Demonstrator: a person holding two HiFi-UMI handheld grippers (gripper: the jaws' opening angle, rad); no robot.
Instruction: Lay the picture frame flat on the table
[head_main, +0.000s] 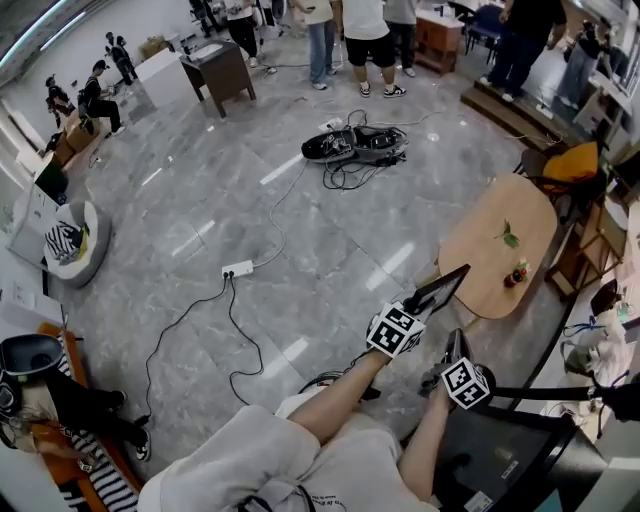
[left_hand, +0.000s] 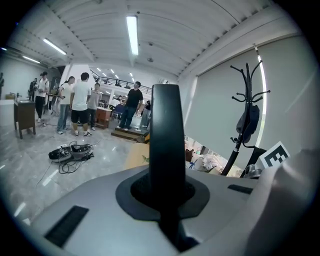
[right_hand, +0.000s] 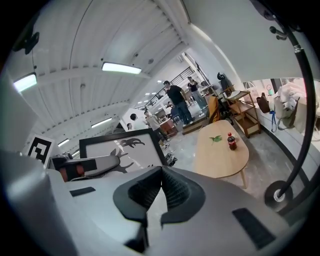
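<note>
Scene, large to small:
- Grey marble floor (head_main: 200, 200), well beyond both sets of fingers.
- 1 oval light-wood surface (head_main: 490, 270), ahead of the fingers and just past them in the head view.
- 1 black-edged picture frame with a dark animal silhouette on white (right_hand: 131, 150). It is held in the air, tilted, short of the surface and not touching it.
- 2 grippers. The left gripper (head_main: 415, 305) has its fingers pinching the frame's edge. That edge stands as a dark upright bar between them in the left gripper view. The right gripper (right_hand: 161, 175) has its fingers pressed together on nothing, just right of the frame.
- 1 red-capped dark bottle (head_main: 520, 272) and 1 green leaf sprig (head_main: 509, 236), both on the surface ahead of the fingers.

Pose: both bare forearms reach forward, side by side, with the left slightly ahead.
</note>
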